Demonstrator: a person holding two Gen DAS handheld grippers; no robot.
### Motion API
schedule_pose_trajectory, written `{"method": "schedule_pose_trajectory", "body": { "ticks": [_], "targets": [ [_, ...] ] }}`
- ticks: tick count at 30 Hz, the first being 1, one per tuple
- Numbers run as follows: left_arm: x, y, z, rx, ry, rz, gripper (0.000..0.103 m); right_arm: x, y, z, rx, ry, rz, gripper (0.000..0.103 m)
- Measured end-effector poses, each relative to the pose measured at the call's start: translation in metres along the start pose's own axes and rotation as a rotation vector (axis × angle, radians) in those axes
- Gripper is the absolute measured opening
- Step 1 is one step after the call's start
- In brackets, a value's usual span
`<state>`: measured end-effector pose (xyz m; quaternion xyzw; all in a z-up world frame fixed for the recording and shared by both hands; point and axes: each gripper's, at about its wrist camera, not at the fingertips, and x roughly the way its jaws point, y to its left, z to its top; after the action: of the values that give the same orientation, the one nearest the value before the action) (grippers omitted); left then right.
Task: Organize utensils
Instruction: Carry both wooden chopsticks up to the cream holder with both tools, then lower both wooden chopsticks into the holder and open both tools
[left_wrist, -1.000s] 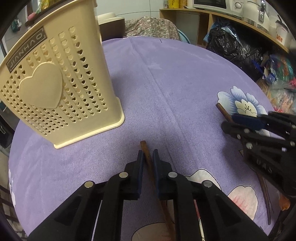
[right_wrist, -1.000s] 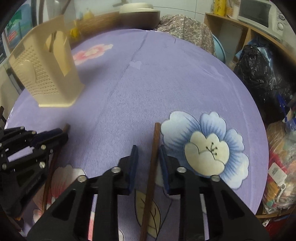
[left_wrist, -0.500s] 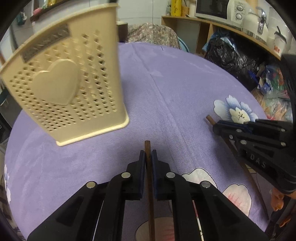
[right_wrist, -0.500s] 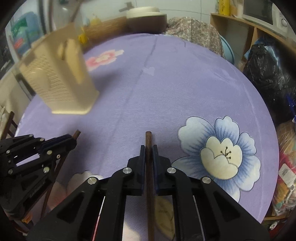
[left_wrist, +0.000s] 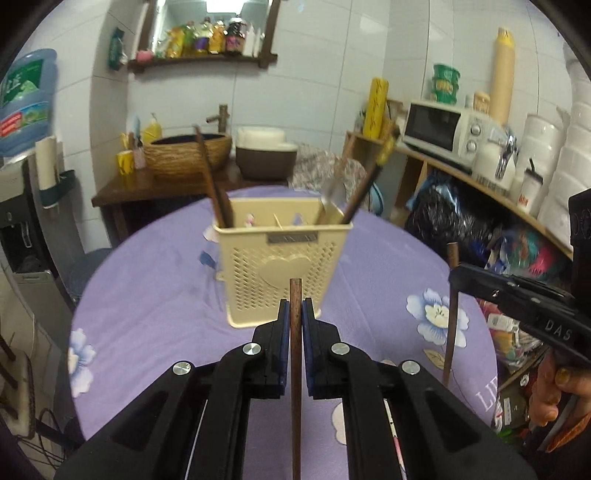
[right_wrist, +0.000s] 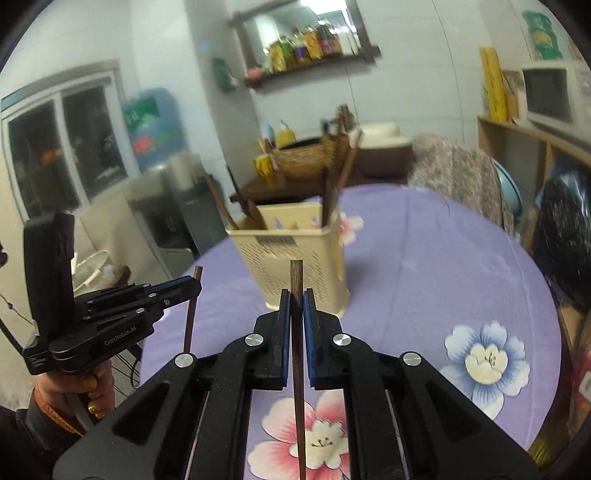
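Left wrist: the left gripper (left_wrist: 294, 314) is clamped on a brown chopstick (left_wrist: 295, 369), raised before the caddy (left_wrist: 282, 258) on the purple table (left_wrist: 155, 295).

Right wrist: the right gripper (right_wrist: 294, 308) pinches a second chopstick (right_wrist: 297, 350); the blurred caddy behind holds what look like chopsticks.

Both jaws went from open around their sticks to clamped. Left gripper (left_wrist: 294, 314) has lifted its dark brown wooden chopstick (left_wrist: 295, 369) off the purple flowered tablecloth (left_wrist: 155, 302); right gripper (right_wrist: 294, 306) did the same with its matching chopstick (right_wrist: 298, 369). Both now point level at the cream perforated plastic utensil holder (left_wrist: 280, 266), seen from above-front rather than low beside it.
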<state>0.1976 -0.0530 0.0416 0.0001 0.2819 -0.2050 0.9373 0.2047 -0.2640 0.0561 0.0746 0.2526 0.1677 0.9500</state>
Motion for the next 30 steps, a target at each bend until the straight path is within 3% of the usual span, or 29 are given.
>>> {"method": "schedule_pose_trajectory", "body": {
  "ticks": [7,21,30],
  "targets": [
    [-0.03,0.027,0.012,-0.047,-0.055,0.024,0.008,-0.009,0.028,0.017,-0.033,-0.046,0.022,0.008],
    [-0.038,0.043,0.01,-0.081,-0.07,0.01,0.008,-0.002,0.041,0.024,-0.072,-0.037,0.035,0.008],
    [-0.049,0.043,0.039,-0.067,-0.117,0.007,0.008,-0.008,0.054,0.053,-0.109,-0.071,0.058,0.008]
  ]
}}
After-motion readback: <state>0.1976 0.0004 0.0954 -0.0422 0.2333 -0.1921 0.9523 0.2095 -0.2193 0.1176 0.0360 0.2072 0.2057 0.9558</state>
